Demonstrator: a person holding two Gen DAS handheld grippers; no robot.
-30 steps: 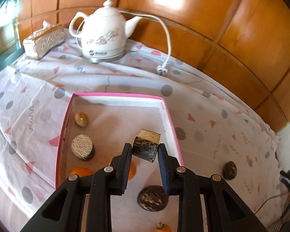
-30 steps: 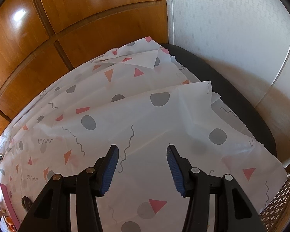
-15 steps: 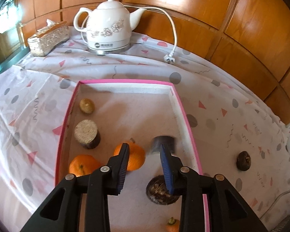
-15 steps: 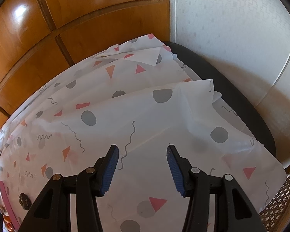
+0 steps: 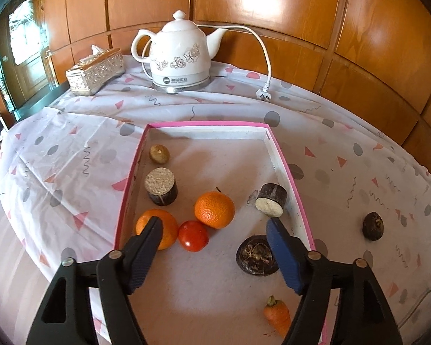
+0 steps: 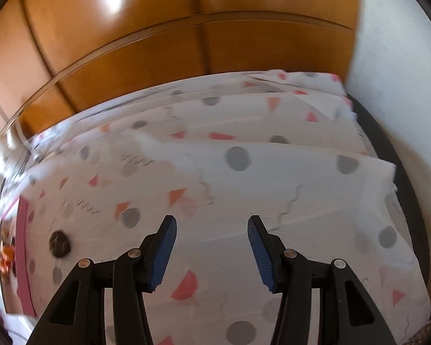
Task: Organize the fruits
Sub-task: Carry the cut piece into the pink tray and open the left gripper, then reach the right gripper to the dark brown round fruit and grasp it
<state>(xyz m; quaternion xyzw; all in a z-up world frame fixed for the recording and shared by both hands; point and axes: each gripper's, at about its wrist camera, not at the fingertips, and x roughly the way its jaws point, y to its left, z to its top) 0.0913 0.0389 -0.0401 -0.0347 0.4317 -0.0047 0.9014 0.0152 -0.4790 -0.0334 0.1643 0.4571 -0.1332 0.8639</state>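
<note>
A pink-rimmed tray [image 5: 283,161] holds two oranges [image 5: 214,209], a red tomato [image 5: 193,235], a small carrot [image 5: 278,314], a dark round fruit [image 5: 256,255], a small tan fruit [image 5: 159,153] and two dark-skinned cut cylinders, one upright [image 5: 161,186], one on its side against the right wall [image 5: 271,199]. My left gripper [image 5: 214,228] is open and empty above the tray's near half. Another dark round fruit [image 5: 373,225] lies on the cloth to the tray's right; it also shows in the right wrist view [image 6: 59,243]. My right gripper [image 6: 212,227] is open and empty above the cloth.
A white electric kettle [image 5: 178,57] with its cord and plug [image 5: 263,95] stands at the back. A silver tissue box [image 5: 95,70] sits at the back left. Wood panelling runs behind the table. The table's right edge [image 6: 388,178] meets a white wall.
My left gripper has opened wide, let go of the dark cut cylinder, which now lies by the tray's right wall, and drawn back. My right gripper has swung left, bringing the loose fruit and tray into view.
</note>
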